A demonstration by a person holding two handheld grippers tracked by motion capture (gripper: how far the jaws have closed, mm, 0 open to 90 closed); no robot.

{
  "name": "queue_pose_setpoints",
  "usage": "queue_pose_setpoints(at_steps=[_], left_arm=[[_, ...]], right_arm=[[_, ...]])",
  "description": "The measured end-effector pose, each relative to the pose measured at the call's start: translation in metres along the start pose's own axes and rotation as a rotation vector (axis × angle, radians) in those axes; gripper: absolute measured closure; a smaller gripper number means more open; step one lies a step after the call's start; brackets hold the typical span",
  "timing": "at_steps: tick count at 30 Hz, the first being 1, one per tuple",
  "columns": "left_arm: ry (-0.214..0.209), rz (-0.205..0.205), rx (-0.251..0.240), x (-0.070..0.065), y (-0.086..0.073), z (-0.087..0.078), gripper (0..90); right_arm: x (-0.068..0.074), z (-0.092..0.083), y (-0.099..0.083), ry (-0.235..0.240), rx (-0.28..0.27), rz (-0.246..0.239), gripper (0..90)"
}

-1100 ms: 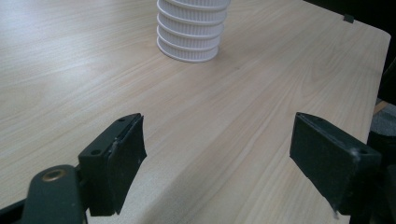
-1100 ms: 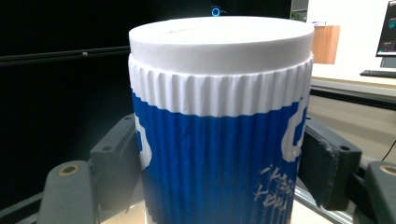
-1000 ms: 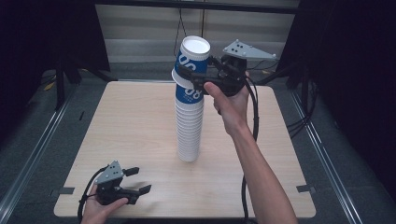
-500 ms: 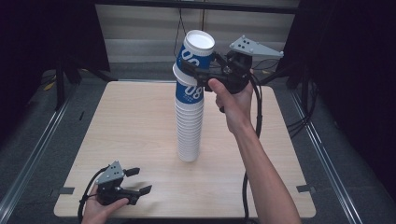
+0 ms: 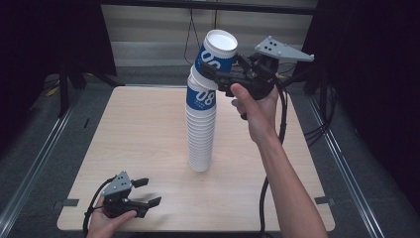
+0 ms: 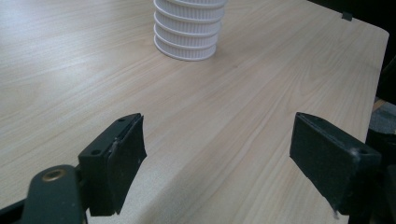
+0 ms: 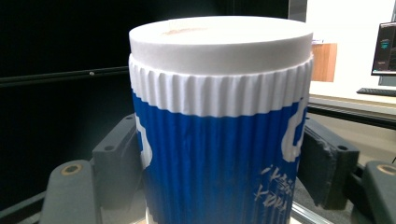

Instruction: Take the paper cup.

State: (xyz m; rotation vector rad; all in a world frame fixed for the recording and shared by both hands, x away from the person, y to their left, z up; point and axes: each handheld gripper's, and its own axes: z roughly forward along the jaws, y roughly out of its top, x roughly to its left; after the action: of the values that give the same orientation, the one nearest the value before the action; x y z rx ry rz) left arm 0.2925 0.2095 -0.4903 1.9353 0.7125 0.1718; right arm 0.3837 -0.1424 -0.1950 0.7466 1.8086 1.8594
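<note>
Right hand-held gripper point(image 5: 216, 74) clamped on blue-and-white paper cup point(image 5: 215, 52), cup tilted, lifted just above tall cup stack point(image 5: 200, 134) at mid surface point(image 5: 138, 134), left hand-held gripper point(image 5: 144, 192) jaws apart, empty, resting at near-left surface edge

table point(image 5: 124, 139): pale wood | on it: stack of cups point(image 5: 200, 134), near centre
</note>
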Motion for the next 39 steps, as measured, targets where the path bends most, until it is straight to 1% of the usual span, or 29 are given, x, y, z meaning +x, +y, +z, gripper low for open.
queue_pose_setpoints(at_steps=[1,2,4,7,9,10,11,12,17,20,21,22,24,25,26,27,28,29,30,31,33,34,35,36,37,39], left_arm=[[0.0,0.0,0.0,0.0,0.0,0.0,17.9],[-0.001,0.0,-0.002,0.0,0.0,0.0,17.9],[-0.002,0.001,-0.002,0.0,0.001,0.0,17.9],[-0.006,0.005,-0.005,-0.001,0.001,0.0,17.9],[-0.01,-0.001,-0.01,-0.001,0.001,0.001,17.9],[-0.014,-0.007,-0.015,-0.001,0.001,0.001,17.9],[-0.014,-0.007,-0.015,-0.001,0.001,0.001,17.9],[-0.016,-0.012,-0.023,-0.001,0.001,0.001,17.9],[-0.015,-0.015,-0.034,-0.001,0.001,0.001,17.9],[-0.025,-0.017,-0.033,-0.002,0.004,-0.001,17.9],[-0.025,-0.017,-0.033,-0.002,0.004,-0.001,17.5],[-0.022,-0.017,-0.042,-0.002,0.006,-0.003,16.9],[-0.02,-0.017,-0.044,-0.003,0.008,-0.004,16.1],[-0.02,-0.017,-0.044,-0.003,0.008,-0.004,16.1],[-0.016,-0.012,-0.045,-0.003,0.01,-0.006,16.1],[-0.016,-0.012,-0.045,-0.003,0.01,-0.006,16.1],[-0.004,0.001,-0.049,-0.004,0.011,-0.008,16.1],[-0.005,0.004,-0.055,-0.005,0.012,-0.01,16.1],[-0.007,-0.001,-0.063,-0.005,0.013,-0.011,16.2],[-0.004,-0.001,-0.07,-0.006,0.014,-0.012,16.1],[-0.003,0.003,-0.077,-0.007,0.015,-0.012,16.1],[-0.005,0.005,-0.075,-0.008,0.016,-0.012,16.1],[-0.005,0.005,-0.075,-0.008,0.016,-0.012,16.2],[-0.012,0.012,-0.078,-0.01,0.018,-0.011,16.2],[-0.012,0.012,-0.078,-0.01,0.018,-0.011,16.2],[-0.018,0.014,-0.074,-0.012,0.021,-0.008,16.2]], right_arm=[[0.0,0.0,0.0,0.0,0.0,0.0,25.0],[-0.002,-0.005,0.001,-0.006,-0.008,0.003,25.0],[-0.004,-0.01,0.003,-0.015,-0.015,0.004,25.1],[-0.007,-0.017,0.003,-0.027,-0.012,0.006,25.2],[-0.008,-0.019,0.003,-0.032,-0.012,0.001,25.2],[-0.01,-0.025,0.002,-0.055,-0.012,-0.004,25.3],[-0.01,-0.025,0.002,-0.055,-0.012,-0.004,25.3],[-0.012,-0.03,0.001,-0.064,-0.018,0.004,25.4],[-0.017,-0.039,-0.005,-0.076,-0.002,0.014,25.5],[-0.019,-0.046,-0.015,-0.082,0.008,0.025,25.5],[-0.019,-0.046,-0.015,-0.082,0.008,0.025,25.5],[-0.018,-0.051,-0.022,-0.094,0.007,0.023,25.5],[-0.016,-0.055,-0.029,-0.101,0.028,0.009,25.5],[-0.016,-0.055,-0.029,-0.101,0.028,0.009,25.5],[-0.015,-0.059,-0.037,-0.101,0.038,0.014,25.5],[-0.015,-0.059,-0.037,-0.101,0.038,0.014,25.5],[-0.015,-0.064,-0.044,-0.101,0.042,0.023,25.6],[-0.016,-0.066,-0.047,-0.102,0.05,0.022,25.6],[-0.016,-0.068,-0.05,-0.1,0.055,0.024,25.6],[-0.016,-0.07,-0.053,-0.089,0.053,0.021,25.5],[-0.015,-0.072,-0.06,-0.088,0.068,0.029,25.5],[-0.015,-0.073,-0.064,-0.083,0.076,0.032,25.6],[-0.015,-0.073,-0.064,-0.083,0.076,0.032,25.6],[-0.013,-0.074,-0.071,-0.078,0.088,0.039,25.6],[-0.013,-0.074,-0.071,-0.078,0.088,0.039,25.6],[-0.011,-0.074,-0.078,-0.07,0.102,0.045,25.6]])
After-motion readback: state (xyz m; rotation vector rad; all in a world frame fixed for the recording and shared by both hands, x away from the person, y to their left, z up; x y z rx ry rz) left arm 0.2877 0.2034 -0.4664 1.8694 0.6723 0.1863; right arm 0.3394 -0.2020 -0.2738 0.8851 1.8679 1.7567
